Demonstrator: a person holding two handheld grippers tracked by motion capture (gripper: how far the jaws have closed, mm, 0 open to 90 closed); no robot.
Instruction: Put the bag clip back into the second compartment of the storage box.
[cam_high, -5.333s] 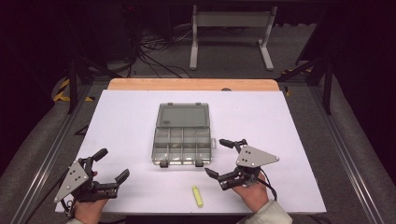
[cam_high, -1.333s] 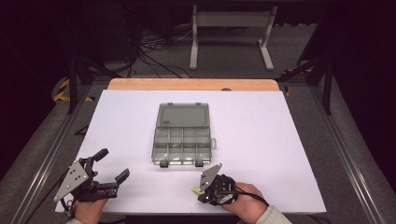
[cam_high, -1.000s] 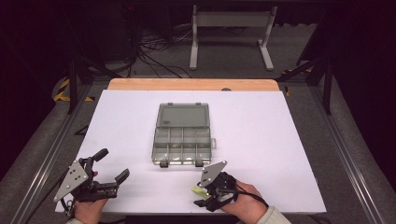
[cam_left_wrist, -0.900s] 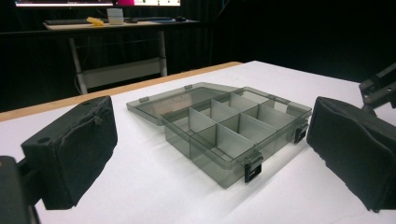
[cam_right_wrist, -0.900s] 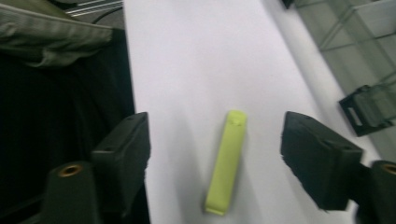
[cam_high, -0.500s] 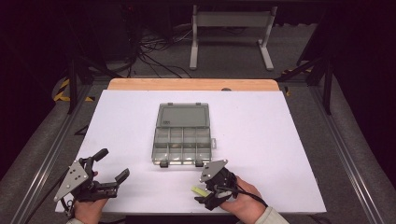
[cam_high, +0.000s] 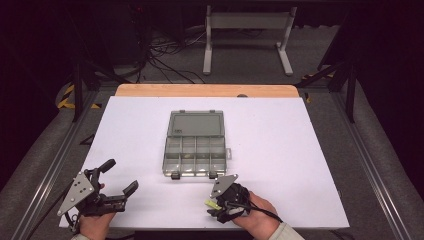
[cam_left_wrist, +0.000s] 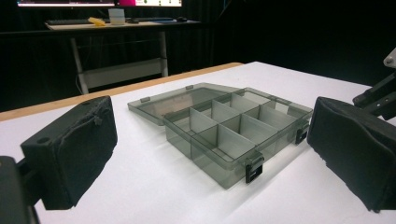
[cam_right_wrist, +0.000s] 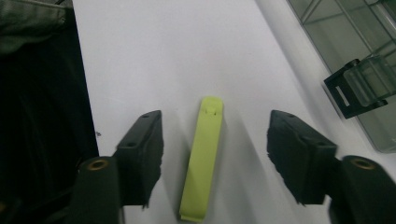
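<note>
Organizer box (cam_high: 194, 145) open beyond yellow-green strip (cam_right_wrist: 202, 158).

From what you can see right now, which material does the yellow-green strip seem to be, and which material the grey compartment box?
The yellow-green strip looks like matte, opaque plastic: flat even colour, rounded tip, a small moulded notch. The compartment box seems to be smoke-tinted transparent plastic with a glossy finish: its dividers and the white table show through the walls. Its black latches are probably plastic too.
</note>
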